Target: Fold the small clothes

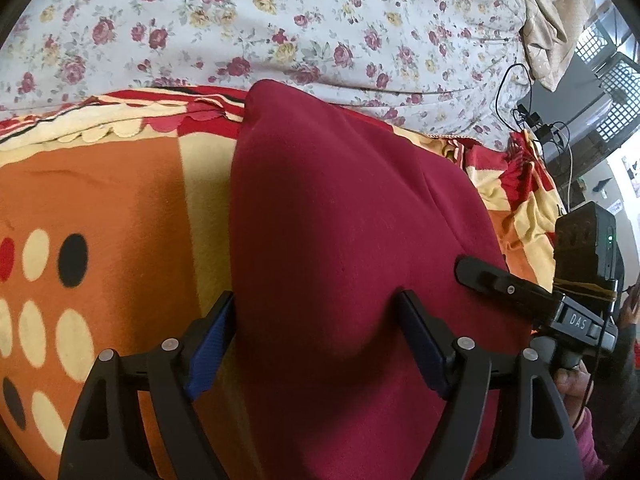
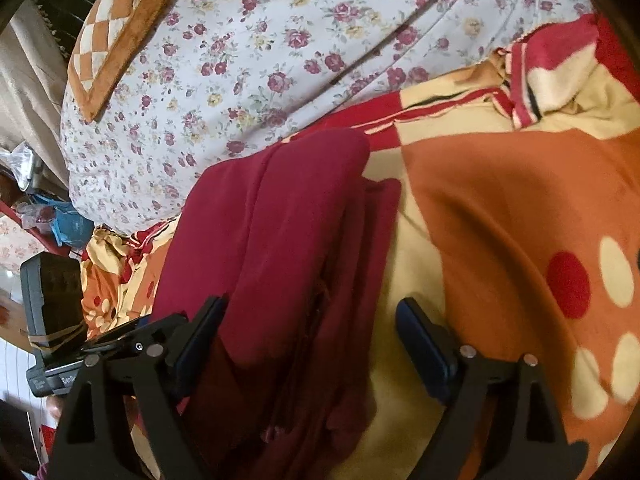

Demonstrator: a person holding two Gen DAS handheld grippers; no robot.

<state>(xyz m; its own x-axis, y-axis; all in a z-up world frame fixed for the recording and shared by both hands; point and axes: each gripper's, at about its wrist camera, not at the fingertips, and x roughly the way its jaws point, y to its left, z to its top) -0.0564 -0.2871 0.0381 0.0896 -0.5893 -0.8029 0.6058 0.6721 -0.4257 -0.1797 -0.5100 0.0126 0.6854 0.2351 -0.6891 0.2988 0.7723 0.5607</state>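
Note:
A dark red garment (image 1: 340, 220) lies folded into a long strip on an orange, cream and red dotted blanket (image 1: 100, 200). My left gripper (image 1: 316, 296) hovers open over the strip's near end, one blue-padded finger (image 1: 212, 344) at the cloth's left edge and the other over its middle. In the right wrist view the same garment (image 2: 288, 220) shows stacked layers. My right gripper (image 2: 310, 302) is open astride its right edge; the left finger (image 2: 200, 336) is by the cloth and the right one rests over bare blanket (image 2: 500, 220). Neither pinches fabric. Each view shows the other gripper at its edge.
A floral sheet (image 1: 280, 20) covers the bed beyond the blanket. An orange checked cushion (image 2: 116, 32) lies on it far left. Black cables and a charger (image 1: 532, 120) sit at the bed's right edge, near a beige curtain (image 1: 552, 20) and a dark crate (image 1: 616, 76).

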